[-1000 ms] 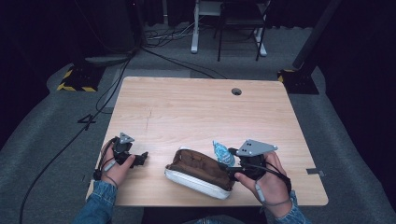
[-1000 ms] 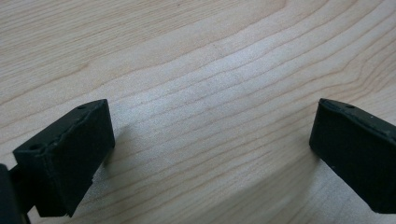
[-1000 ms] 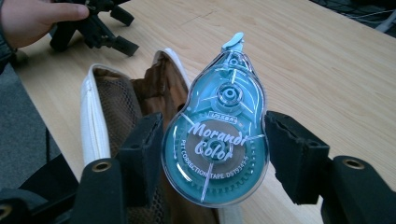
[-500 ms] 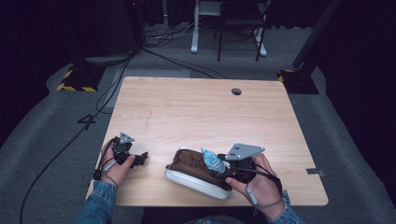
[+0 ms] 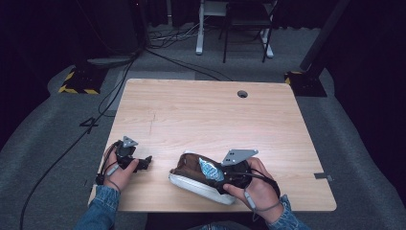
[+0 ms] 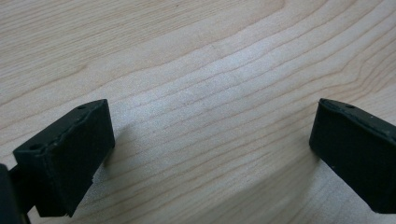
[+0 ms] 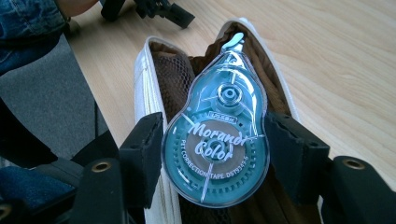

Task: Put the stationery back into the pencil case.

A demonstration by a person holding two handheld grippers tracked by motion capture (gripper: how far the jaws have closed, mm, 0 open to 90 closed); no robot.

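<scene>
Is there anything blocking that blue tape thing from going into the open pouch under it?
Nothing visible does. The right gripper is shut on the correction tape, held right above the pencil pouch, whose unzipped mouth gapes open beneath it. The left gripper rests apart on the table.

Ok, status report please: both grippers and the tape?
Right gripper shut on correction tape, above open pouch. Left gripper open on bare table. Nothing blocking.
</scene>
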